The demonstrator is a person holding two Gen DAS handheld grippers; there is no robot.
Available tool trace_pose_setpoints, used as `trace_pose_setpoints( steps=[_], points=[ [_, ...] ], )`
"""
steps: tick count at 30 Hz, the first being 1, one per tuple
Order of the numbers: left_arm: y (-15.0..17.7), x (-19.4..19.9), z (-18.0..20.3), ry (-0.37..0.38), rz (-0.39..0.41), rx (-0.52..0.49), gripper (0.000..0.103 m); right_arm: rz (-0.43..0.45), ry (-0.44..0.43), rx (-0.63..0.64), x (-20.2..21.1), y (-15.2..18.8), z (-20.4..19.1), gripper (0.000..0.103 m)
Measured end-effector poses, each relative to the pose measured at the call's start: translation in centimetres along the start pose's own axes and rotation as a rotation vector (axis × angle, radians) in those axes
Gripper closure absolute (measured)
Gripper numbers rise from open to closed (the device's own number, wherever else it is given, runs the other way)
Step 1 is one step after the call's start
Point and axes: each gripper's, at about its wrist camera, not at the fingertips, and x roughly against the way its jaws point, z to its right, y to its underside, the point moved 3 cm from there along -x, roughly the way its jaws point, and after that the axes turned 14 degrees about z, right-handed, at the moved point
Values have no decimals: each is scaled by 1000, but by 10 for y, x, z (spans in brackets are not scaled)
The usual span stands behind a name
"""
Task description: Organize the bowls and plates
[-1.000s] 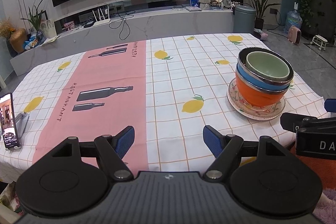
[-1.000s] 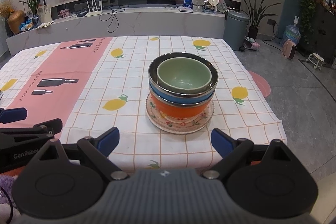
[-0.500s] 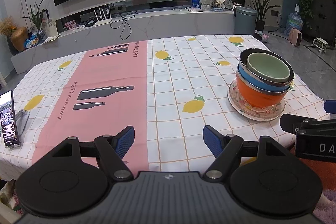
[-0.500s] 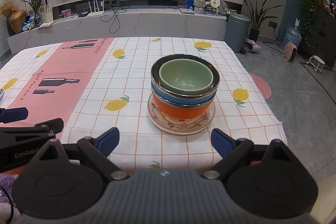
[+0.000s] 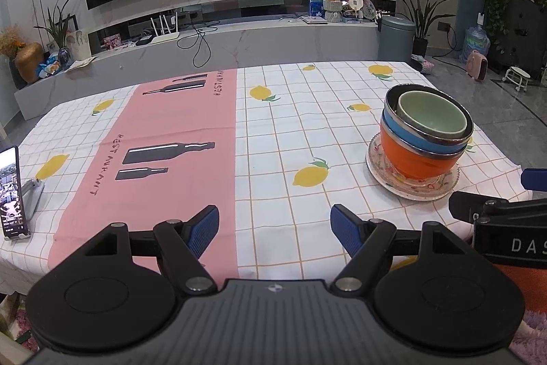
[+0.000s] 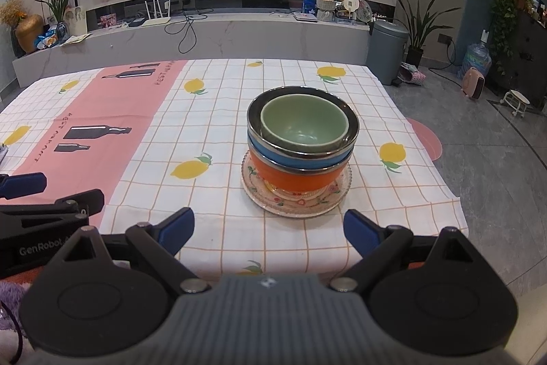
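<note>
Stack done, grippers back away

Desk [image 5: 307, 125] first: its lemon-print cloth carries one pile of crockery and little else near it. Over the last second both views show the desk a touch farther off and lower in the picture, so both grippers are drawing back toward the near edge rather than closing in.

Pile next, seated near the desk's right side. Its base is a floral plate [image 6: 296, 206], on which an orange bowl [image 6: 297, 182] rests, with a blue bowl [image 6: 301, 158] nested in that and a green bowl [image 6: 304, 122] nested on top. The bowls lean slightly, yet nothing in the pile has shifted across the three moments, which suggests it is settled.

Right gripper [image 6: 268, 224] faces the pile squarely, fingers spread wide, holding nothing and well short of the plate. Left gripper [image 5: 274, 226] hovers over bare cloth to the left of the pile, likewise spread and empty.

Phone [image 5: 10, 194] stands propped at the desk's far left edge, untouched.

With everything nested and both grippers empty and retreating, the organizing looks finished, or nearly so.
</note>
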Motion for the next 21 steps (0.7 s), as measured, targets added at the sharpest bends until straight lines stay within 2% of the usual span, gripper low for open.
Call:
trace_pose_setpoints(
  steps=[21],
  points=[
    [0, 5, 1, 11, 18, -5, 16, -7, -9, -4, 1, 4, -1, 11]
  ],
)
